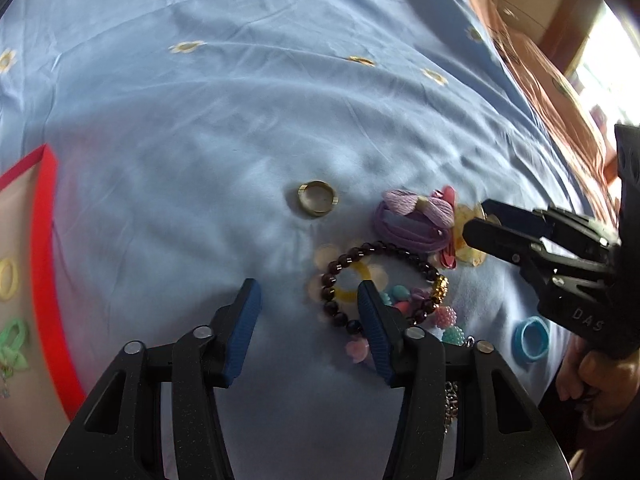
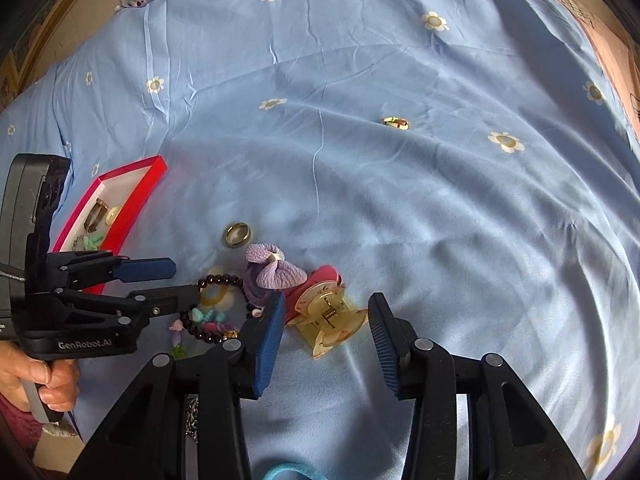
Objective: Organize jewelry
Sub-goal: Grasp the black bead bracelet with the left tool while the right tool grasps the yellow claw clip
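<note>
At far left, the red box on the bed already holds rings and soft green pieces. Right of it lies a plain metal ring, smooth and round, not yet sorted. The left gripper hangs jaws apart, gripping nothing, one finger over the glossy dark bead bracelet. The right gripper, also apart and empty, straddles the translucent yellow hair clip beside a crinkled purple fabric bow. Most of the pile remains, in my judgement.

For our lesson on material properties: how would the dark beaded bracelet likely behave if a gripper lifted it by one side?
The dark beaded bracelet, strung from separate round beads, would probably sag rather than hold its ring shape. Its glossy beads look slippery between pads. Lying across other trinkets, it may drag some along.
</note>
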A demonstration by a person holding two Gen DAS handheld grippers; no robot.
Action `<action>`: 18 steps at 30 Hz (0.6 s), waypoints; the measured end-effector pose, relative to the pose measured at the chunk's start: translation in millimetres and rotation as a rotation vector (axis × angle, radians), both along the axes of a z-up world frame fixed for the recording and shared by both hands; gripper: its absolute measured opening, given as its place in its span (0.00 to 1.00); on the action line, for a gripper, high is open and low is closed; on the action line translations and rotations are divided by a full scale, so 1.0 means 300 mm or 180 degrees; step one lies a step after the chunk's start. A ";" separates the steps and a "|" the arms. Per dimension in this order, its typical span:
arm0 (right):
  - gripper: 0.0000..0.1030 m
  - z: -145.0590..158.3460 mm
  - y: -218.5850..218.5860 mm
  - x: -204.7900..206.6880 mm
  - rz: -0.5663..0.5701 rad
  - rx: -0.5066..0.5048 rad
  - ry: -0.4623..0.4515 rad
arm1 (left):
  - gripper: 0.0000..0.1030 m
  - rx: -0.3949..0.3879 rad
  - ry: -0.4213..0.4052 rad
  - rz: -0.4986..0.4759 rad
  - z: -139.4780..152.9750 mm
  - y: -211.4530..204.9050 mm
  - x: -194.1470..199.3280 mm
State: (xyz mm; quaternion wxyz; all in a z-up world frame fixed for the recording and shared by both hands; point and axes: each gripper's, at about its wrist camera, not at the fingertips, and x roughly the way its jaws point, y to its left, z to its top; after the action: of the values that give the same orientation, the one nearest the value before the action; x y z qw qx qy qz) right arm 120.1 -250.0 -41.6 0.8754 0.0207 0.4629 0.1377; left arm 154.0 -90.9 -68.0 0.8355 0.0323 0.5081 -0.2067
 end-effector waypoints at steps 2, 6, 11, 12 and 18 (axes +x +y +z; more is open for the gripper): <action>0.34 0.003 0.000 -0.007 0.0003 0.0052 -0.0011 | 0.13 0.0019 -0.0021 -0.0111 0.000 -0.018 -0.007; 0.33 0.019 0.002 -0.023 0.0000 0.0204 -0.0031 | 0.06 -0.0013 -0.0043 -0.0233 0.005 -0.026 -0.027; 0.33 0.049 0.010 -0.049 -0.0024 0.0435 -0.0075 | 0.06 -0.0126 -0.0094 -0.0111 0.031 0.028 -0.057; 0.33 0.053 0.015 -0.052 -0.0018 0.0461 -0.0079 | 0.06 -0.0154 -0.0122 -0.0071 0.044 0.048 -0.068; 0.33 0.075 0.065 -0.066 0.0070 0.0573 -0.0093 | 0.06 -0.0318 -0.0276 0.0110 0.126 0.146 -0.125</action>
State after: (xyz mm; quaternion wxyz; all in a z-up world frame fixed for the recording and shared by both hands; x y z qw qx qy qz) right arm 100.2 -230.7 -19.0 0.8751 0.0923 0.4360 0.1887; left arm 116.4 -47.0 -30.2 0.8608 -0.0093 0.4609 -0.2158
